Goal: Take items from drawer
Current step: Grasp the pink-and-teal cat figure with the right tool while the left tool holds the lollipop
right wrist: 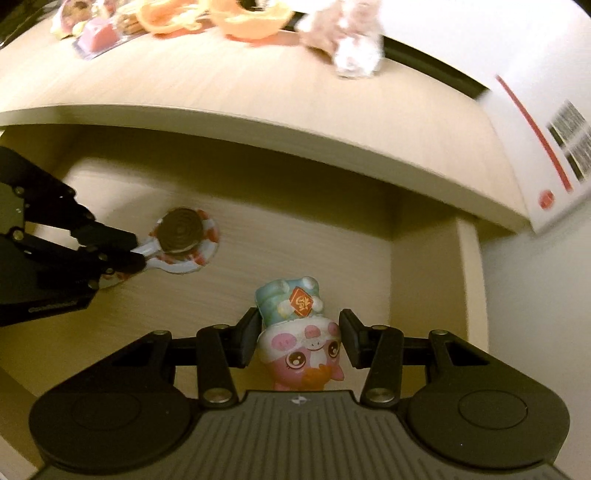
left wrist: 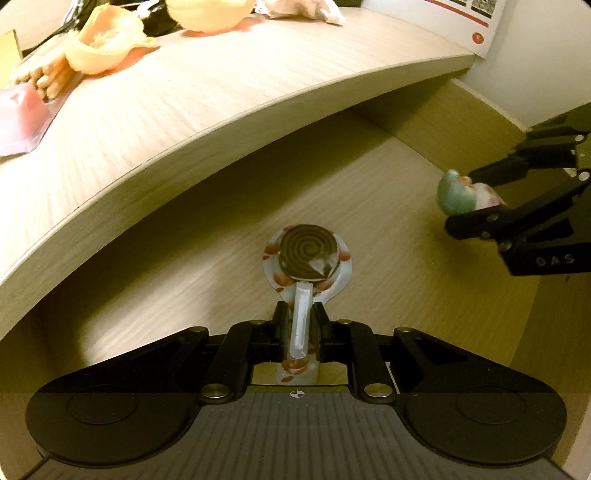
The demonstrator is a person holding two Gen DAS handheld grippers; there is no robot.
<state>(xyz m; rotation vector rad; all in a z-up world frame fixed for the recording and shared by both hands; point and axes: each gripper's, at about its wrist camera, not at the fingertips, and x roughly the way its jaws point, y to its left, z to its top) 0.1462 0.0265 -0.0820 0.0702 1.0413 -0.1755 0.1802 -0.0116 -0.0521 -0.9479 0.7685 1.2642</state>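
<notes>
My left gripper (left wrist: pixel 301 317) is shut on the stick of a wrapped lollipop (left wrist: pixel 308 256), whose brown spiral head in a white and red wrapper points out over the open drawer's wooden floor (left wrist: pixel 207 236). In the right wrist view, the same lollipop (right wrist: pixel 183 230) and left gripper (right wrist: pixel 136 251) show at the left. My right gripper (right wrist: pixel 299 334) is shut on a small pink figure toy (right wrist: pixel 303 347) with a pale blue hat, held upside down above the drawer floor (right wrist: pixel 314 247). The left wrist view shows that toy (left wrist: pixel 458 195) in the right gripper (left wrist: pixel 476 199) at the right.
The desk top (left wrist: pixel 192 96) overhangs the drawer. On it lie orange plastic shells (left wrist: pixel 103 44), a bundle of sticks (left wrist: pixel 48 77), a pink packet (left wrist: pixel 18 110) and a fluffy plush toy (right wrist: pixel 347 33). A white sheet with a red stripe (right wrist: pixel 546 155) hangs at the right. The drawer's right wall (right wrist: pixel 424 280) is close.
</notes>
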